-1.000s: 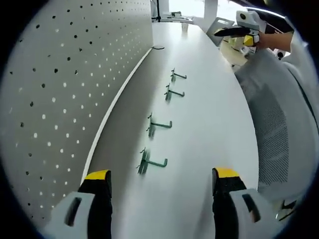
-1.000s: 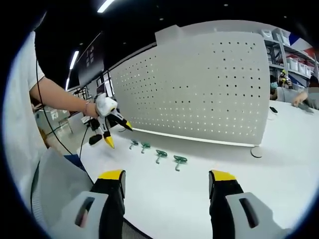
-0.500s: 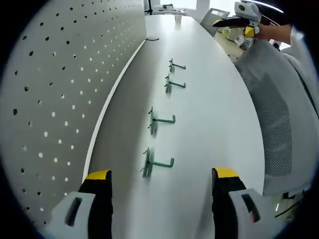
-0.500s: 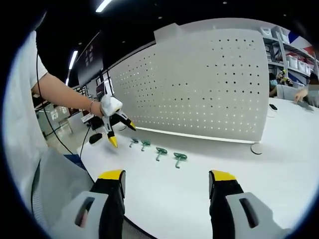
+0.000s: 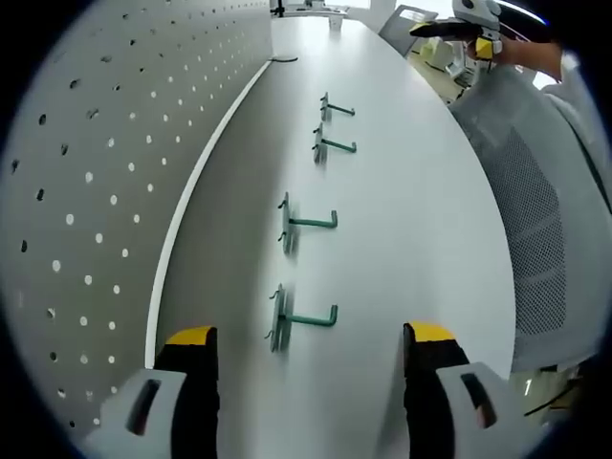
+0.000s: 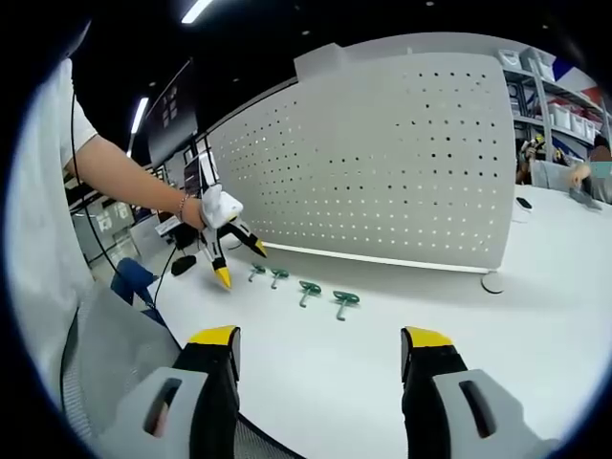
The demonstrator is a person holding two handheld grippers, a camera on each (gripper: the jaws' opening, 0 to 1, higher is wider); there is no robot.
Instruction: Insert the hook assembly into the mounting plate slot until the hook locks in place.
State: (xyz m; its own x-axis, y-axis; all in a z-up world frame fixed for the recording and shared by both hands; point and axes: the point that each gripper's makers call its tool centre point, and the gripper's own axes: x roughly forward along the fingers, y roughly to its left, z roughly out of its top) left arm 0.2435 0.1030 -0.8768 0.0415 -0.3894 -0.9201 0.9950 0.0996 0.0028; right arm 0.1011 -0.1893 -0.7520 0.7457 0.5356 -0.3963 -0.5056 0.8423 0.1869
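The white perforated metal pegboard panel [image 5: 86, 191] runs out of the left gripper view. The far small green metal hooks [image 6: 256, 273] look too small for any detail.

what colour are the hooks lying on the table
Green. The four hooks lie in a row on the white table, clearest in the left gripper view.

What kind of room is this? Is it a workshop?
Probably a workshop or lab. A big white pegboard stands on a long white table, four green hooks lie in a row on it, and shelves with boxes stand at the back.
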